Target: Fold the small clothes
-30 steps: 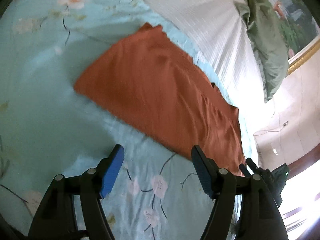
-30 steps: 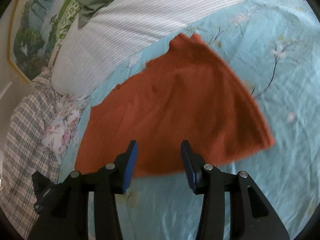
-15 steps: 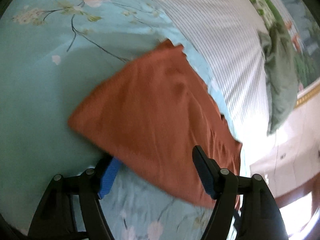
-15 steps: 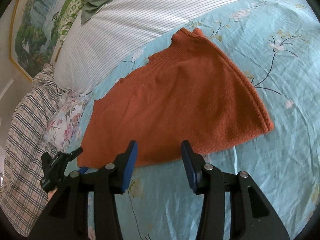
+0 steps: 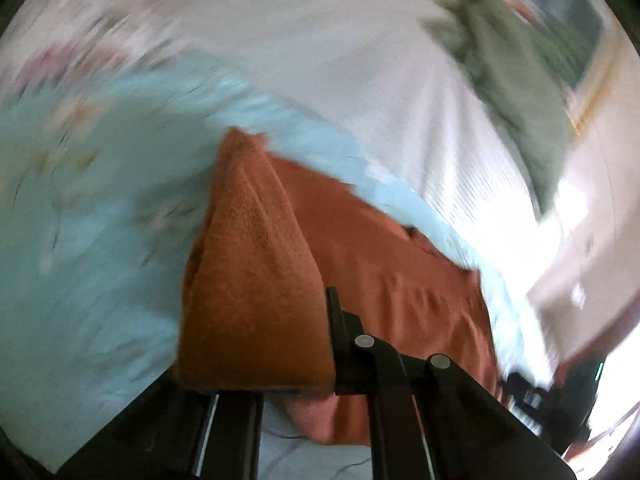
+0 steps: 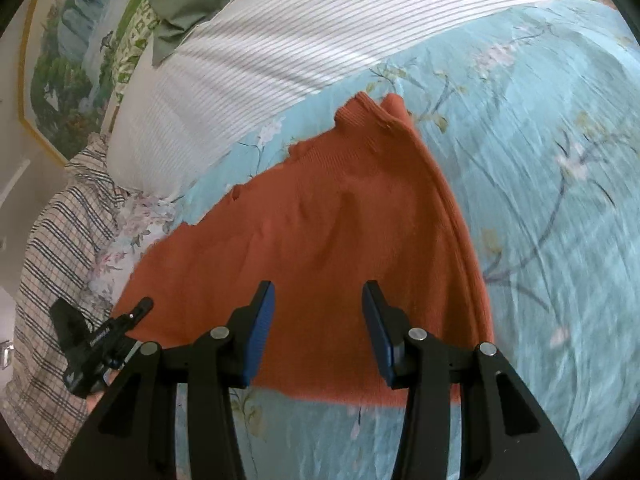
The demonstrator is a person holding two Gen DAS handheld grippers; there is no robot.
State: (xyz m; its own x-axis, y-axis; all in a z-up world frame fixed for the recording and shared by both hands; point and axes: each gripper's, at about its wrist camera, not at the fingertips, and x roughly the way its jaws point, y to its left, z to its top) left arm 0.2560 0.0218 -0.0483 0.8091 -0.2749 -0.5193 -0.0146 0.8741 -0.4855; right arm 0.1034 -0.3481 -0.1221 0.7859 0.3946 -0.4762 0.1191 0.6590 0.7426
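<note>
Since the job is folding small clothes, the setup makes sense: an orange knit top (image 6: 328, 248) lies spread flat on the bed (image 6: 560, 208), on the light blue floral sheet, with its neck end pointing toward the striped pillow (image 6: 320, 32). Flat and smoothed out is what you want before a fold.

From the left wrist camera, the left hand-held gripper (image 5: 324, 376) looks clamped on an edge of the top. Only one dark finger shows clearly, the other is buried under cloth, and the jaws are pretty much together with fabric pinched between them. A flap of the top (image 5: 256, 280) stands up in a ridge right in front of the lens, so that corner is off the sheet while the rest lies on the bed. That view is badly smeared, so finer detail is a guess.

The right hand-held gripper (image 6: 318, 336) is over the near hem of the top, blue pads apart with nothing between them; whether the tips touch the cloth is hard to tell. Seems like it's parked there ready to take the matching corner, so both sides can go over together and the fold stays square. The left unit (image 6: 96, 340) is visible at the far left edge of the top in that view.
</note>
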